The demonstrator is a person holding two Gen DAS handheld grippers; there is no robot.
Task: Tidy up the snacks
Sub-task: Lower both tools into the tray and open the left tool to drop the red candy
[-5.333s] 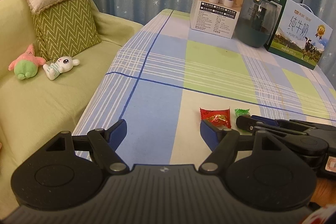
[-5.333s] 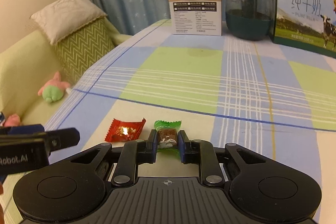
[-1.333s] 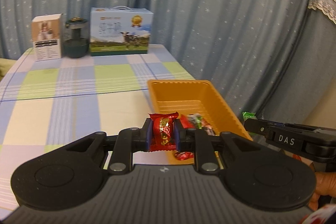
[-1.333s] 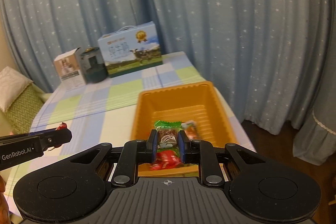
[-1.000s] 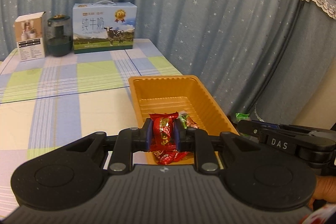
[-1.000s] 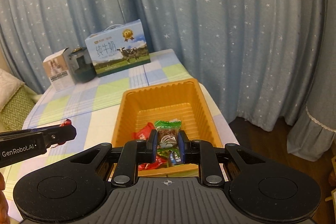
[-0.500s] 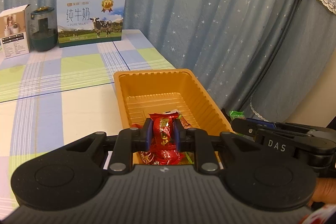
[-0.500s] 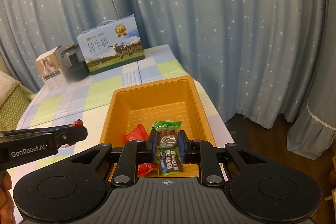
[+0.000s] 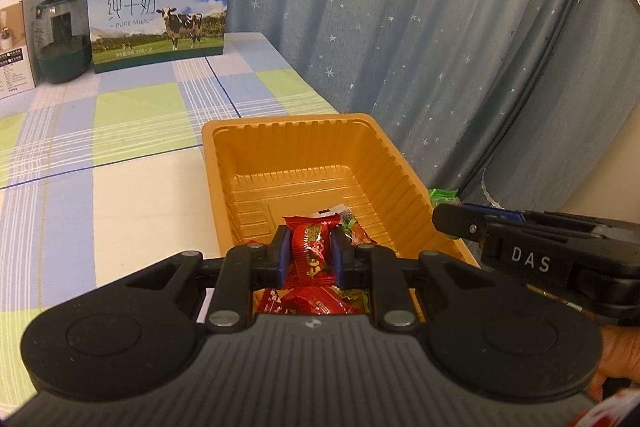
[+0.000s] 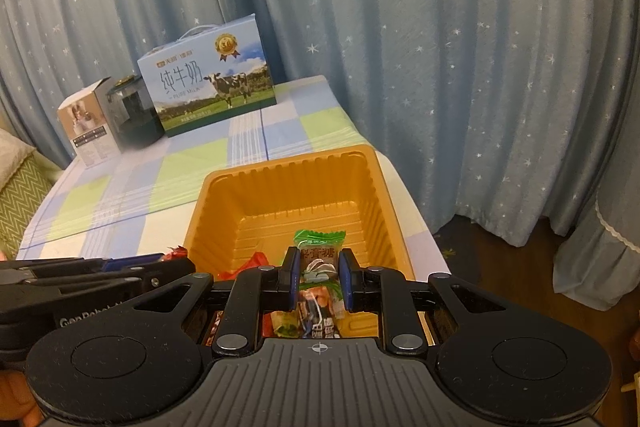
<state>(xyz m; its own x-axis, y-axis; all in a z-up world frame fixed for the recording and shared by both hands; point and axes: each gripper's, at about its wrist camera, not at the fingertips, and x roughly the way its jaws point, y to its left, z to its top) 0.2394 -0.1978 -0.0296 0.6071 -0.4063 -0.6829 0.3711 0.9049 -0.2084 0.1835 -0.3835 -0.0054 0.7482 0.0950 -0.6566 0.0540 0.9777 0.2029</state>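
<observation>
An orange plastic tray (image 9: 304,147) (image 10: 280,199) sits near the table's right edge, with several wrapped snacks (image 9: 316,301) (image 10: 316,319) piled at its near end. My left gripper (image 9: 309,247) is shut on a red candy wrapper (image 9: 310,251) above the tray's near end. My right gripper (image 10: 319,267) is shut on a green-and-brown candy (image 10: 319,247), also over the tray's near end. In the left wrist view the right gripper (image 9: 444,213) enters from the right, its green candy (image 9: 442,195) beside the tray's right rim. In the right wrist view the left gripper (image 10: 178,261) comes in at the left.
A checked blue, green and white tablecloth (image 9: 120,155) covers the table. At the back stand a milk carton box (image 9: 160,15) (image 10: 208,91), a dark green jar (image 9: 62,43) and a small white box (image 10: 86,123). Star-patterned curtains (image 9: 400,7) hang behind and to the right; the floor (image 10: 500,267) drops off right.
Both grippers have moved forward and down over the tray, each keeping its candy. The tray now looks larger and closer in both views.
</observation>
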